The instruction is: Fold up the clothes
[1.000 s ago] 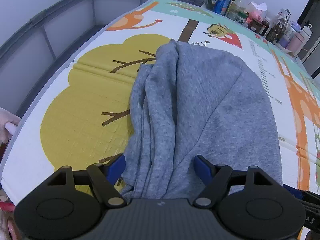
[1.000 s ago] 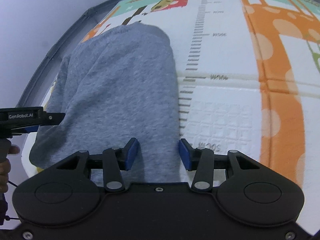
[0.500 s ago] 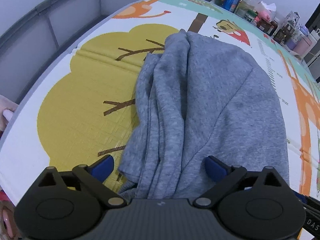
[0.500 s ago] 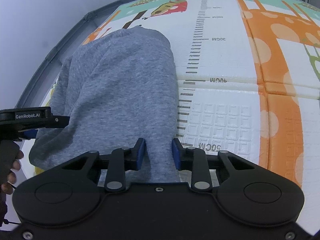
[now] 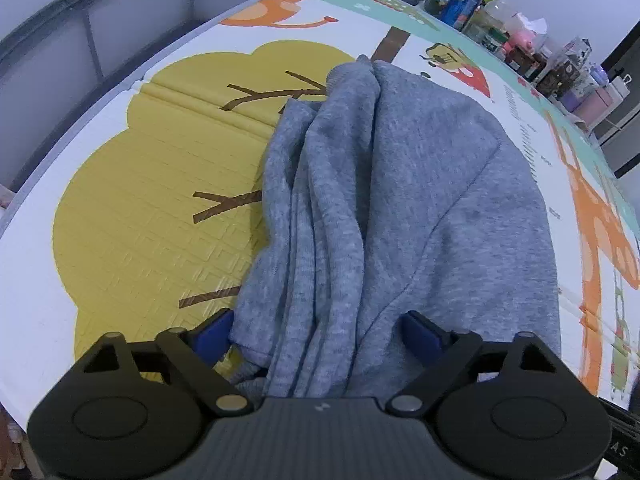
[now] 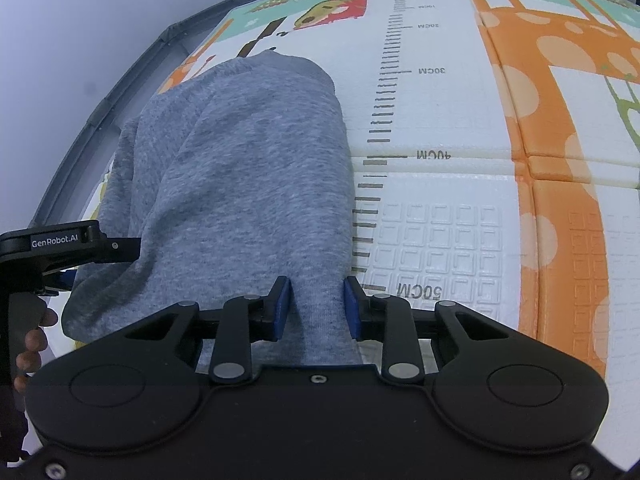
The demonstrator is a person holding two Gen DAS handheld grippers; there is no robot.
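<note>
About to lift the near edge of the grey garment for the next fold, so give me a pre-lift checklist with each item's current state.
1. Right gripper pinching the grey garment: ok, both pads press a bunched fold.
2. Left gripper gripping: not ok, its jaws are closing with cloth between them, the pads not yet pinching.
3. Both grippers at the near edge: ok, the left one shows at the garment's left side in the right wrist view.
4. Garment flat: not ok, long ridges bunch along its left half.
5. Play mat free to the right: ok.
6. All layers caught: cannot tell.
</note>
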